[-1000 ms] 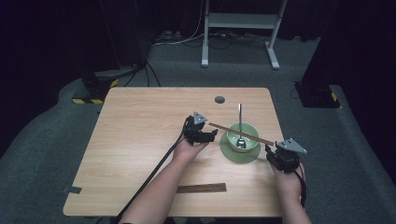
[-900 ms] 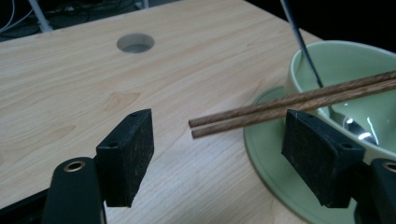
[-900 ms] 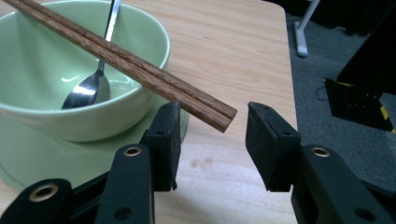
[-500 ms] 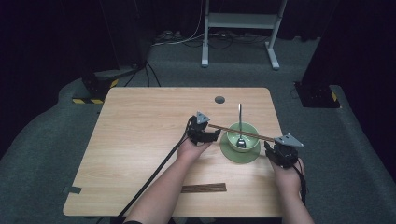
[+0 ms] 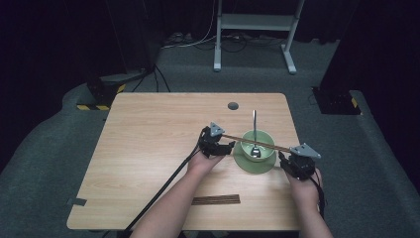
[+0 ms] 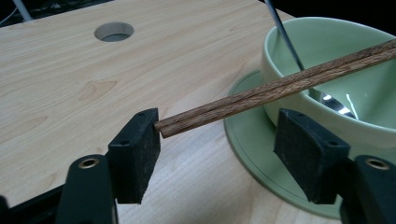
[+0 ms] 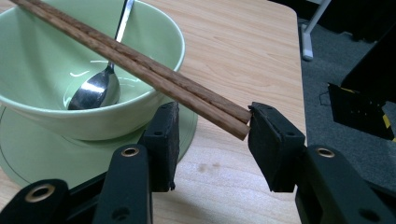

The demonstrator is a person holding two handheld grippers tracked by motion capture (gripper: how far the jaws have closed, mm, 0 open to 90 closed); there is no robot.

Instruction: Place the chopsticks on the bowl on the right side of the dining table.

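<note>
Across the green bowl [image 5: 258,145], a pair of wooden chopsticks [image 5: 255,142] lies bridged rim to rim, one end per gripper. Looks like both ends are being squared up so the pair sits parallel and centred over the bowl. Left gripper [image 5: 222,147]: fingers spread, not clamping; they've just been closing in. In the left gripper view the chopstick tips [image 6: 164,128] butt against the inner face of one finger [image 6: 135,154], the other finger stands apart near the bowl wall, so it's a stop, not a grip. Right gripper [image 5: 288,161]: fingers also spread; in the right gripper view the chopstick ends [image 7: 240,122] touch one pad [image 7: 273,140], the other finger [image 7: 161,142] sits clear under the sticks, no pinch. Bowl sits on a matching green saucer [image 5: 242,161] on the table [image 5: 148,129], w/ a metal spoon [image 5: 254,148] inside, handle leaning out over the far rim. High view adds context the gripper views lack: a second pair of chopsticks [image 5: 216,200] lying flat near the table's front edge, the cable hole [image 5: 233,105], both forearms coming in. Gripper views give the contact detail: which pad touches, the gap on the other side, the spoon bowl [image 7: 93,91] at the bottom, the sticks side by side.
</note>
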